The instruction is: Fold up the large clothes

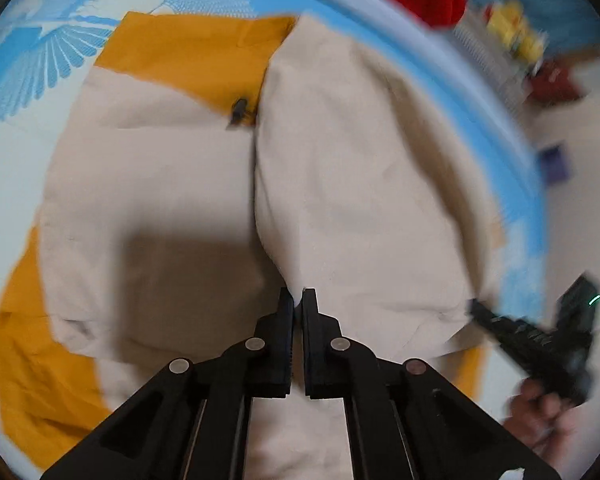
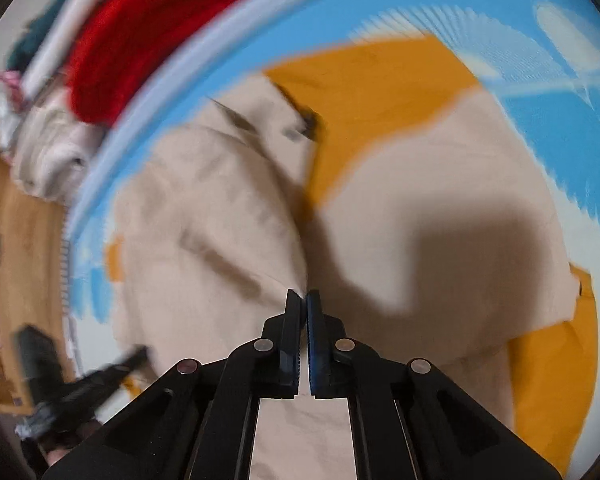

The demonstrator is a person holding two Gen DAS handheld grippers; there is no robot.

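So this is mid-fold on a big beige-and-mustard garment (image 1: 160,184), looks like a jacket, spread on a bed with a blue and white bird-print sheet (image 1: 40,64). The left tool (image 1: 298,294) has its jaws pinched nearly together on a raised ridge of the beige cloth. The right tool (image 2: 304,296) is the same, jaws closed on a fold of the beige fabric, and it's pretty blurry so it's probably swinging. Each tool shows up at the edge of the other's view, so they're working the same near edge. A black zipper pull (image 1: 239,110) sits at the centre seam. My guess: one half is being carried over the other. Next move needs both tools to lay the panel flat with edges lined up, then let go
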